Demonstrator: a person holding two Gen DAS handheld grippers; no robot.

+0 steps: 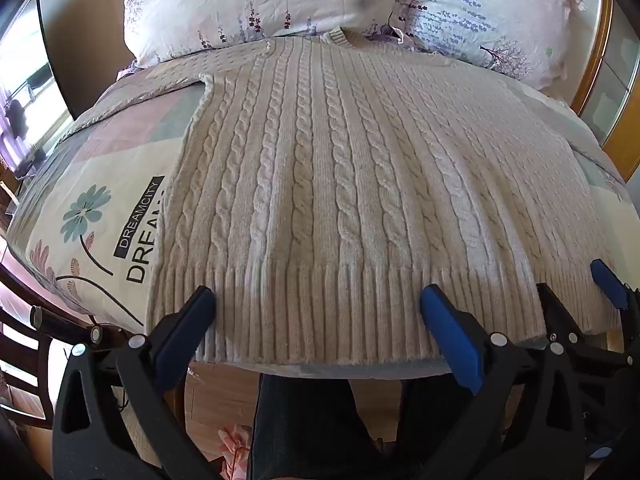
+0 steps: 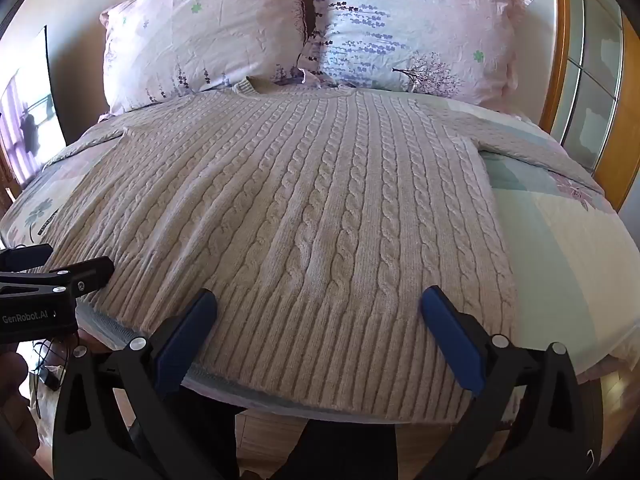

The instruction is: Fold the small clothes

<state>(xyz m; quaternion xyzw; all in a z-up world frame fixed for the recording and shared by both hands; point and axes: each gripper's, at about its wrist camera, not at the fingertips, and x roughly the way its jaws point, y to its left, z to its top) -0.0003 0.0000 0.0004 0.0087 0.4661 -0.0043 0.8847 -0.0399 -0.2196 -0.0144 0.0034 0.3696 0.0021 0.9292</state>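
Observation:
A cream cable-knit sweater (image 1: 340,168) lies flat on the bed, collar toward the pillows, ribbed hem at the near edge; it also shows in the right wrist view (image 2: 300,216). My left gripper (image 1: 318,300) is open, its fingers spread over the left part of the hem, holding nothing. My right gripper (image 2: 318,304) is open over the right part of the hem, also empty. The right gripper shows at the right edge of the left wrist view (image 1: 576,288). The left gripper shows at the left edge of the right wrist view (image 2: 68,264).
The bed has a patterned quilt (image 1: 100,208) with a flower and "DREAMCITY" print. Two floral pillows (image 2: 208,28) stand at the head. A wooden frame (image 2: 560,40) runs along the right. A person's dark trousers (image 1: 304,428) and wood floor are below the bed edge.

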